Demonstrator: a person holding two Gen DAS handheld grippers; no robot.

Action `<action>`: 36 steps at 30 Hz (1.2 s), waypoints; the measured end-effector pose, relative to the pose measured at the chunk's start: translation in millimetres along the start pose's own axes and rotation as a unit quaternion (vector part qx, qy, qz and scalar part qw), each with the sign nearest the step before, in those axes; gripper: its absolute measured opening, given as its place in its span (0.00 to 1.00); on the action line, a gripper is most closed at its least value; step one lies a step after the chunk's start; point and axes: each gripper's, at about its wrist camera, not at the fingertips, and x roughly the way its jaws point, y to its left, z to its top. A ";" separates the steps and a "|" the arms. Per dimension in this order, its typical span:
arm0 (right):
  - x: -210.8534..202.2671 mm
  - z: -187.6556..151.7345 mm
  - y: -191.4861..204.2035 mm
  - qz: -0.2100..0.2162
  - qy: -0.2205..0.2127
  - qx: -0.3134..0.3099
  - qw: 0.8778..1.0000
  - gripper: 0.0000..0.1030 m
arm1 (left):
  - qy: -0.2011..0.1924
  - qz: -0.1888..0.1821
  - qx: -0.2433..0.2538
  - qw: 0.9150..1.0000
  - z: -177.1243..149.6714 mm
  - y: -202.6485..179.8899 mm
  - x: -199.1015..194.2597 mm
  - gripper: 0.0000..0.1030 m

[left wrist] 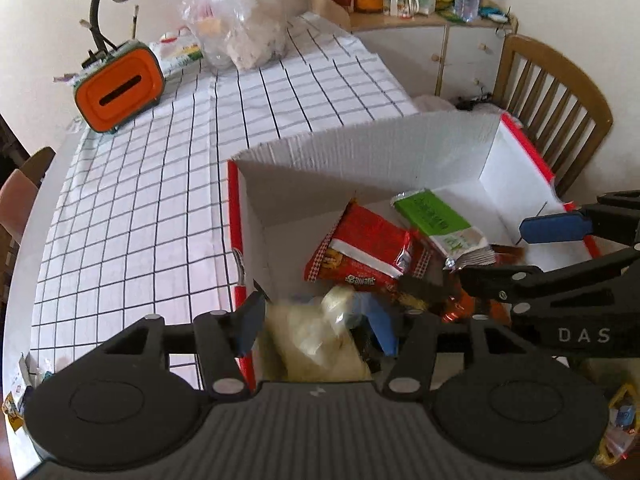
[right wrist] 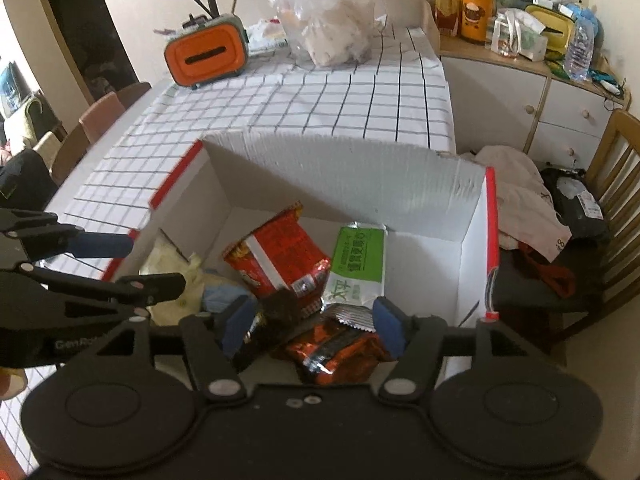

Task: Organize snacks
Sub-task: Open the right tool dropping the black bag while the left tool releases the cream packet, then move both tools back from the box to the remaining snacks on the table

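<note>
- Left tongs are hanging half-wide over the box's near-left corner, gripping nothing; the pale yellow bag is lying between the pads, below them.
- Right tongs are standing equally wide, empty, above the dark orange packet.
- Red packet and green packet are resting mid-box on the counter.
- Risk: both tongs are crowding one corner, so they may be colliding or snagging wrappers.

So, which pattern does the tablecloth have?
The tablecloth is white with a dark grid of squares; the left wrist view shows it best.
</note>
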 end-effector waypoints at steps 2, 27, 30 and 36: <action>-8.3 0.8 2.4 0.007 -0.008 -0.002 1.000 0.68 | -0.010 0.002 -0.001 1.000 -1.1 1.2 -8.9 0.57; -56.8 -6.6 96.0 0.087 -0.059 -0.036 0.994 0.97 | -0.089 0.029 -0.064 0.994 -72.1 87.6 -97.2 0.83; -53.1 -6.7 117.7 0.086 -0.062 -0.049 0.993 0.99 | -0.095 0.035 -0.068 0.993 -85.2 106.6 -101.4 0.83; -34.4 -4.0 163.6 0.087 -0.048 -0.066 0.993 0.99 | -0.093 0.046 -0.079 0.991 -113.2 154.5 -104.4 0.83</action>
